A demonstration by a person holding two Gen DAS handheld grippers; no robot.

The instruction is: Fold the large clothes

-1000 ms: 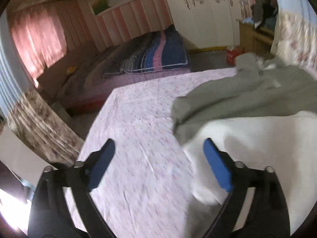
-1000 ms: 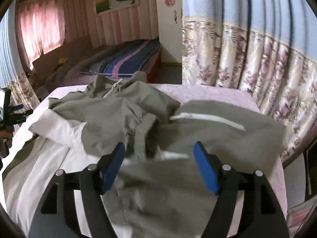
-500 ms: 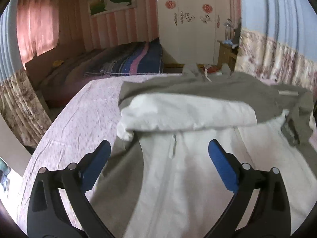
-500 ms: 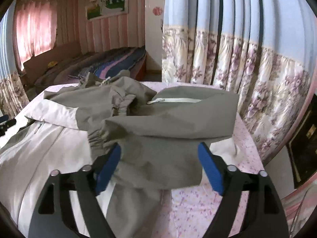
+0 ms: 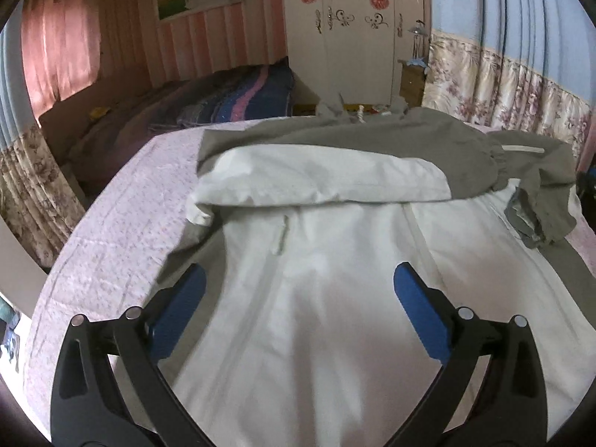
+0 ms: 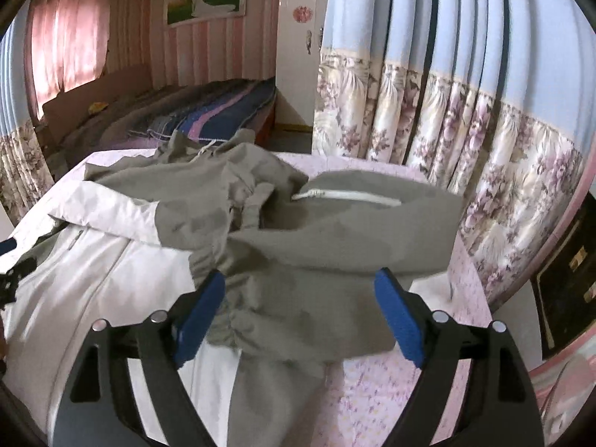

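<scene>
A large jacket (image 5: 335,298) with a white body and grey sleeves lies spread on a pink flowered sheet (image 5: 123,231). One sleeve (image 5: 320,175), white then grey, is folded across the chest. My left gripper (image 5: 298,275) hovers open above the white front, touching nothing. The other grey sleeve (image 6: 335,246), with a white zip, lies folded over the jacket's right side. My right gripper (image 6: 300,279) stands open just above that sleeve's gathered cuff, and its pads do not press the cloth. A blue tip of the left gripper (image 6: 7,246) shows at the left edge of the right wrist view.
A bed with a striped blanket (image 5: 231,104) stands beyond the sheet. Flowered curtains (image 6: 465,141) hang close on the right, a white wardrobe (image 5: 354,26) is at the back, and a dark cabinet (image 6: 570,272) sits beside the sheet's right edge (image 6: 469,283).
My left gripper swung from the bare sheet to over the jacket's white front. The right gripper drew back from the grey sleeve, which now lies folded flat, and its jaws widened.
</scene>
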